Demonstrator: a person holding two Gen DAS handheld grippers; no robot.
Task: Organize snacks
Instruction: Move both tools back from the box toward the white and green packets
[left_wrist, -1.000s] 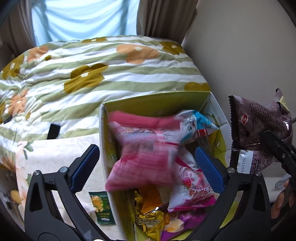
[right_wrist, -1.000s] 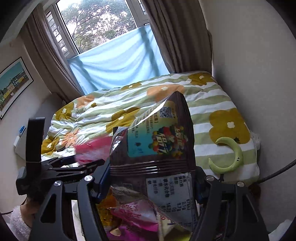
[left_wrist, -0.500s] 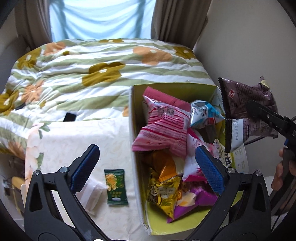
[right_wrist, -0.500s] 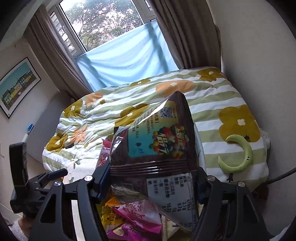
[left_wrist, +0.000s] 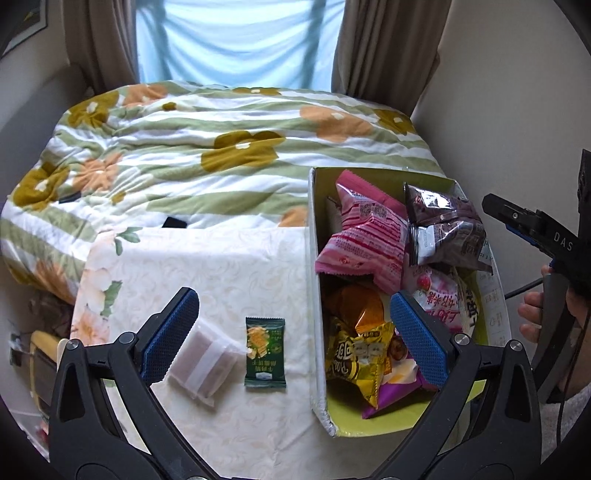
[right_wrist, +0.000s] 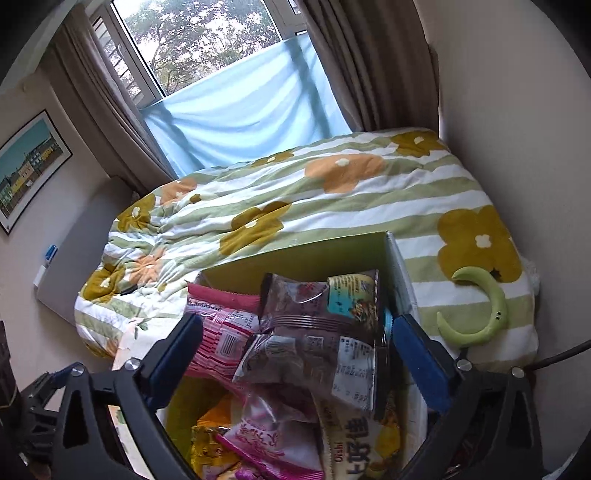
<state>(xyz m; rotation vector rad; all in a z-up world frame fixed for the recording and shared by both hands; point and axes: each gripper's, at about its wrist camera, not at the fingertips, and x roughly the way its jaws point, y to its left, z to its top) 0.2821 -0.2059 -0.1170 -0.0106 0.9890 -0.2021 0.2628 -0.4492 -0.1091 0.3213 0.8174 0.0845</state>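
Yellow-green cardboard box (left_wrist: 391, 430) is sitting at the table's right edge, collecting the snack packets. Brown chocolate bag (right_wrist: 314, 332) is lying on top of the pile, far right. Right gripper (right_wrist: 295, 354) is opening wide above it, pads clear. Left gripper (left_wrist: 291, 332) is hanging spread and empty over the green sachet (left_wrist: 265, 352) and clear packet (left_wrist: 207, 363), both left of the box.

Two packets (left_wrist: 265, 352) outside one box (left_wrist: 316, 295)

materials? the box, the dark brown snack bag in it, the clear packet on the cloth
Box: looks like cardboard, white outside, yellow-green inside, frayed corner.
Dark brown snack bag: glossy plastic film, crinkled, glare.
Clear packet: translucent soft plastic, contents show through.
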